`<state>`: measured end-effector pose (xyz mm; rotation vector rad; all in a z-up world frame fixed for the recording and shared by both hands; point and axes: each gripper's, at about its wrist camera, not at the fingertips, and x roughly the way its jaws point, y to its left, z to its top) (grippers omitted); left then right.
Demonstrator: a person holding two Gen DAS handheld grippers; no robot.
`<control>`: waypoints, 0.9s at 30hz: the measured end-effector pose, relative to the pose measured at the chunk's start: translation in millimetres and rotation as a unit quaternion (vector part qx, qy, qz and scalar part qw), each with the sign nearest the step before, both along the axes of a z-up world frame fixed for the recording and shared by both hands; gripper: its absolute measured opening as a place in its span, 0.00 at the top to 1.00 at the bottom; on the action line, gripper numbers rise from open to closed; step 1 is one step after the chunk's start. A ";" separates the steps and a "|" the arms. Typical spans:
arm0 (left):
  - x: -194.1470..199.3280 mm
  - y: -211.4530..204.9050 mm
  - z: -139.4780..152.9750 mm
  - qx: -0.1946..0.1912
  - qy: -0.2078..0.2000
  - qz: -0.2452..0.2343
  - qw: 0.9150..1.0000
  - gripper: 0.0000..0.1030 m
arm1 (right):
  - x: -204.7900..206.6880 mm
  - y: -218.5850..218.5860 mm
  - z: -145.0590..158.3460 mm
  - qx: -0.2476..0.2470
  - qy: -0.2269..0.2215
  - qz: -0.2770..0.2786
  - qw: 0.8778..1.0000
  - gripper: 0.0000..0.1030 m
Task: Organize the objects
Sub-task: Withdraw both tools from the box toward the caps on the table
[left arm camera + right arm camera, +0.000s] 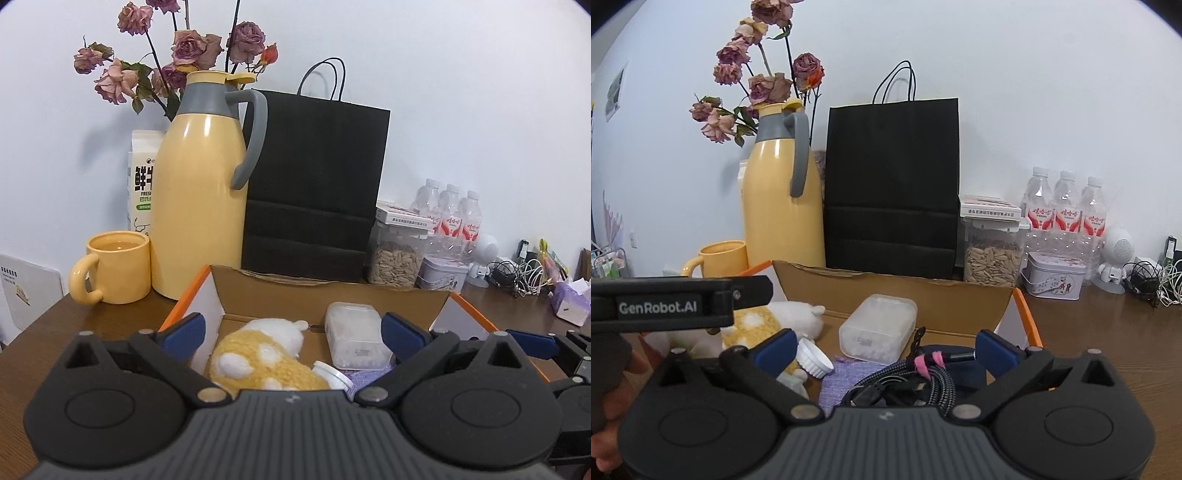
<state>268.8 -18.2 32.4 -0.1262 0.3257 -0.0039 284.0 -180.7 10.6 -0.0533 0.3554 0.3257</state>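
An open cardboard box (pixel 332 288) with orange edges sits right in front of both grippers. Inside lie a yellow-and-white plush toy (pixel 258 358), a clear plastic container (pixel 354 336) and a white-capped little bottle (pixel 332 373). The right wrist view adds a coiled black braided cable (pixel 905 384) with pink ties and a purple cloth (pixel 846 380). My left gripper (pixel 293 332) is open over the box's left half, above the plush toy, with nothing between its blue pads. My right gripper (pixel 885 349) is open above the cable and touches nothing.
Behind the box stand a yellow thermos jug (pixel 199 203), a yellow mug (pixel 118 266), a milk carton (pixel 142 184) and a black paper bag (pixel 314 184). A seed jar (pixel 395 266), water bottles (pixel 450 218), a tin (pixel 443 275) and tangled chargers (pixel 517 277) stand to the right.
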 end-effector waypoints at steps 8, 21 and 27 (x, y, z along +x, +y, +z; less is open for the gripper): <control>-2.2 2.5 0.4 -0.008 -0.005 0.006 1.000 0.00 | -4.0 -2.6 3.4 0.003 -0.002 0.003 1.000 0.00; -41.3 -3.9 22.9 -0.009 -0.021 -0.012 1.000 0.00 | -41.1 -13.4 26.0 0.001 -0.032 0.008 0.999 0.00; -65.9 -7.4 28.5 0.001 -0.008 -0.024 1.000 0.00 | -67.5 -21.2 32.7 -0.008 -0.028 0.012 1.000 0.00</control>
